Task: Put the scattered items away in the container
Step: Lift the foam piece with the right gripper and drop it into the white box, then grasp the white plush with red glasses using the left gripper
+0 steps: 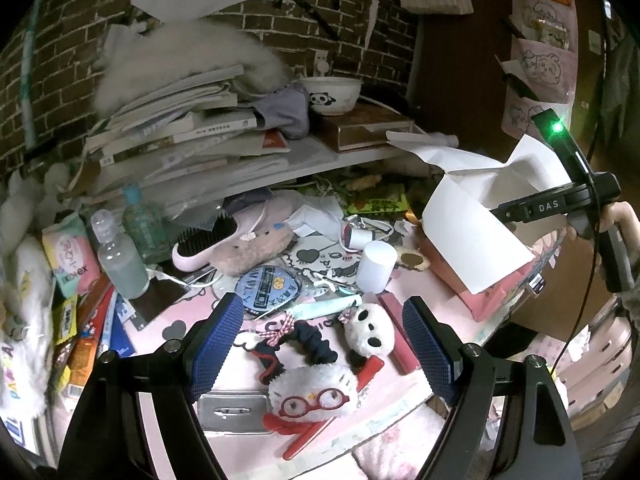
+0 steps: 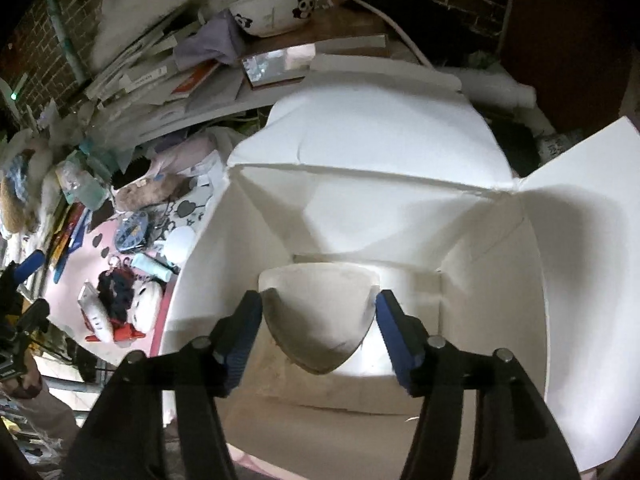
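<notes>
The right gripper [image 2: 319, 322] points down into the white box [image 2: 400, 152], whose 4 flaps stand open. Between its blue pads [image 2: 394, 332] sits a pale cream, wedge-shaped item [image 2: 320, 320]. The pad at 9 o'clock is at the edge of the item, the pad at 3 o'clock just beside it; I cannot tell if they press on it. The inner walls of the box are near on both sides, and the free floor is mostly at 12 o'clock from the item.

The left gripper [image 1: 322, 344] has its jaws spread wide, with nothing between them. It hangs above the pink desk [image 1: 424, 284], over 3 scattered things: a white plush with red glasses [image 1: 310, 394], a panda plush [image 1: 370, 330] at 1 o'clock from it, and a dark scrunchie [image 1: 310, 344] at 12 o'clock. They touch each other. The front edge of the desk runs just behind the plush, toward 5 o'clock.

In the left wrist view the box stands at 2 o'clock, at the right end of the desk. A white cylinder [image 1: 376, 266] and a round blue packet [image 1: 266, 286] lie between, so the way to the box is narrow.
</notes>
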